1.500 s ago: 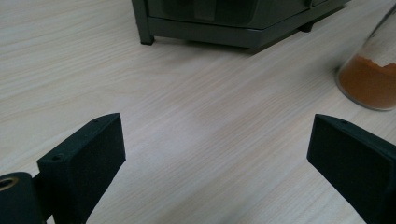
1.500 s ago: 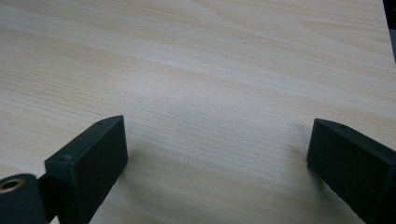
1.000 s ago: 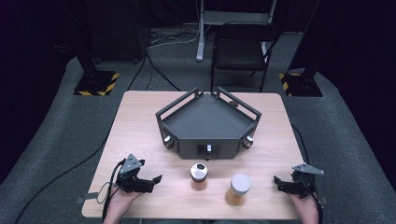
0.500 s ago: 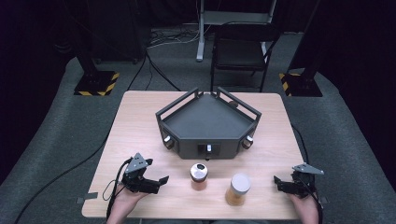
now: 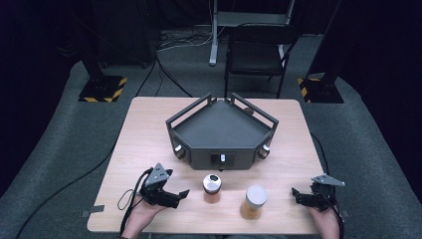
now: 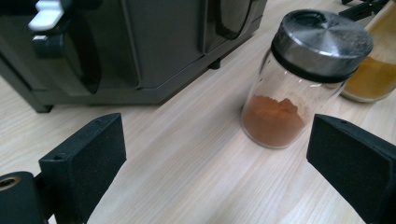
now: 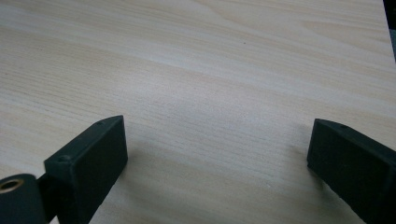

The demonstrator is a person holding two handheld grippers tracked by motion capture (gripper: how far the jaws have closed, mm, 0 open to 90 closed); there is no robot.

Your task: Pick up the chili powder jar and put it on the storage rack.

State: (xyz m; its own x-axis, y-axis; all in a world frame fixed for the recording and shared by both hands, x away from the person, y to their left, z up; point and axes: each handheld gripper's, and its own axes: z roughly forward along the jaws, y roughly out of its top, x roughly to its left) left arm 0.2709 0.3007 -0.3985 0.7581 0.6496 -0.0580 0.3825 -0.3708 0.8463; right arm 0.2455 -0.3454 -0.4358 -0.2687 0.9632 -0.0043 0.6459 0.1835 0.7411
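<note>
Your left gripper sits at the near left of the wooden table, held in your left hand, jaws spread wide with nothing between them; it points toward the spice jar. In the left gripper view that jar stands upright just ahead of the jaws, toward the right one and not touching either (clear glass, metal lid, reddish-brown powder low in the bottom). Your right gripper rests at the near right edge, well apart from both jars, jaws likewise wide apart; the right gripper view has bare wood grain between them. Between the two grippers, right of the spice jar and slightly nearer you, stands a second jar with a pale lid and amber-yellow contents; its lower side shows behind the first jar in the left gripper view. Just beyond the jars sits the dark angular tray-like unit, its front face close to the spice jar. Past the table's far edge a black chair stands on grey floor.
</note>
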